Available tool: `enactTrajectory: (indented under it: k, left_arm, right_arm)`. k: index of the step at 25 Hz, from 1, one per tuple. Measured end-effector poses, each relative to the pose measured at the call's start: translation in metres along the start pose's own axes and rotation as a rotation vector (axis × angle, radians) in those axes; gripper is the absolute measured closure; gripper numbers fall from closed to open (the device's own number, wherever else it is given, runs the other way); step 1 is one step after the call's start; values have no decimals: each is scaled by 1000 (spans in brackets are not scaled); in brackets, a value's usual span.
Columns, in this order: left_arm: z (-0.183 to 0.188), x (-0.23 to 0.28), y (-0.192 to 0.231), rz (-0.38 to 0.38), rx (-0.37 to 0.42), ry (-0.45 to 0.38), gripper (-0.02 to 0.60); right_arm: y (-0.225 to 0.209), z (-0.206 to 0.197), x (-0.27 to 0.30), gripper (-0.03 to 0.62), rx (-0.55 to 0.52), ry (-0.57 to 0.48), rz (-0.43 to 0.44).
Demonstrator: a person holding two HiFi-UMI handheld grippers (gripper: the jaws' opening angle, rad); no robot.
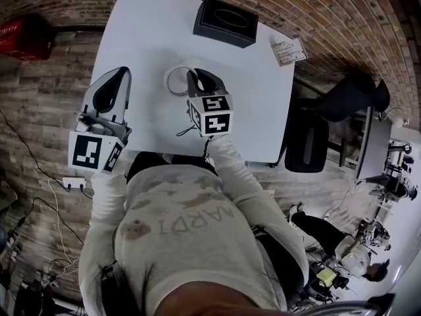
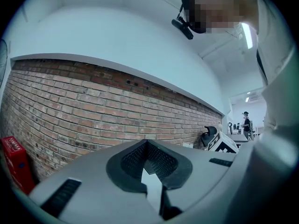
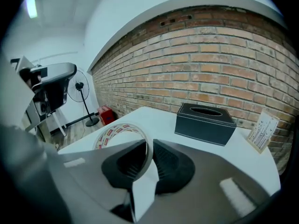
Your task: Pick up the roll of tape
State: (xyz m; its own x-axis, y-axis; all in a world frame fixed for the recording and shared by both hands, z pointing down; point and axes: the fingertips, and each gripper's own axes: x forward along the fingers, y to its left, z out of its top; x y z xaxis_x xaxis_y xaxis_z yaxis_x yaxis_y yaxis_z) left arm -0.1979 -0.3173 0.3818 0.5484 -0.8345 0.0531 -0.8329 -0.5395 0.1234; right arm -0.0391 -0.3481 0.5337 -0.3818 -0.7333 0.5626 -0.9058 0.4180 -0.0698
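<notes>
- Left gripper: smooth pale grey plastic shell. Its black ribbed pads are pressed together at the tips with nothing between them. In the head view it hangs beside the table's left edge.
- Right gripper: the same grey shell, carrying a cube with black-and-white square markers. Its grooved black rubber pads pinch the thin wall of the roll of tape, one pad inside the ring and one outside.
- The roll of tape is a wide, thin hoop, whitish, with small red-and-white print around its outer face. It stands on edge in the right gripper, over the near part of the table.
- Table: a flat, matte white rectangular top.
- Tissue box: a black, leather-look block with stitched edges and an oval slot on top, standing at the far side.
- Card: small, pale and printed, propped up near the far right corner.
- Wall: rough red brick with pale mortar lines.
</notes>
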Motion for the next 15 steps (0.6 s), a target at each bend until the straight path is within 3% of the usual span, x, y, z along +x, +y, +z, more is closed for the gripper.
enactTrajectory:
  k: [15]
  left_arm:
    - [14,-17,-38,20,16,-25,575]
  right_arm:
    - [-1,41,-71,537,-11,-182,1]
